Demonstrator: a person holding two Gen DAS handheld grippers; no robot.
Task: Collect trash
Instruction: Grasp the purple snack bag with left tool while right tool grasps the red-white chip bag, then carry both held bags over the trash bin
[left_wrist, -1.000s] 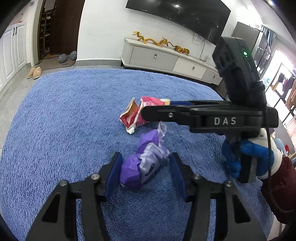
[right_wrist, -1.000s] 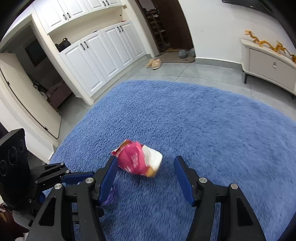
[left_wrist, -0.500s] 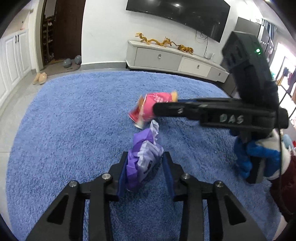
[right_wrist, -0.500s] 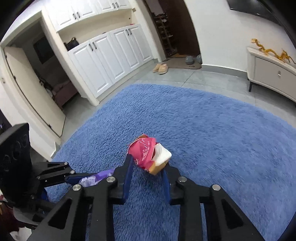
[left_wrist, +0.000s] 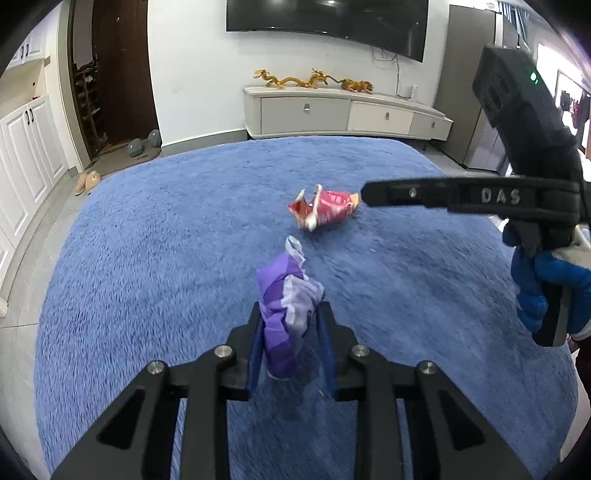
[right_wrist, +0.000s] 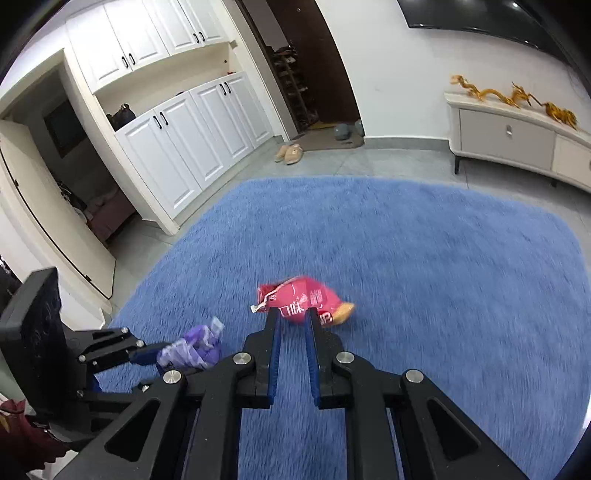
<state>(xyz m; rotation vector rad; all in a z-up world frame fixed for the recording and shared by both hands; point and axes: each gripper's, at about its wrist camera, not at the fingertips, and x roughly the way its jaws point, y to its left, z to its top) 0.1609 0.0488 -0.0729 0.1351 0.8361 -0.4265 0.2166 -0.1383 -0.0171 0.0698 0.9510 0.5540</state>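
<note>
From your left wrist view, your left gripper (left_wrist: 291, 332) has its blue pads on either side of a crumpled purple wrapper (left_wrist: 286, 302), and the jaws are closing on it; the wrapper stands up between them, its pale torn end poking above the fingertips, over the blue rug (left_wrist: 155, 258). Beyond it, your right gripper (left_wrist: 364, 194) reaches in from the right edge, its black finger level across the view, and a red snack bag (left_wrist: 323, 212) hangs at its tip, open mouth turned to the left. Your right hand (left_wrist: 550, 284), in a blue glove, wraps the handle at the far right. Behind the rug stand a low white TV cabinet (left_wrist: 343, 114) with gold dragon figures on top and a dark television (left_wrist: 325, 18) on the wall. From your right wrist view, your right gripper (right_wrist: 293, 314) has its jaws pressed in tight, pinching the red snack bag (right_wrist: 306, 301), which sticks out past the fingertips with its printed side up and its orange corner off to the right. To the lower left, your left gripper (right_wrist: 162, 352) shows from the side with the purple wrapper (right_wrist: 194, 345) bunched at its tip. White cupboards (right_wrist: 184, 147) line the wall at left, and a pair of slippers (right_wrist: 290, 153) sits on the grey floor near the dark doorway.
</note>
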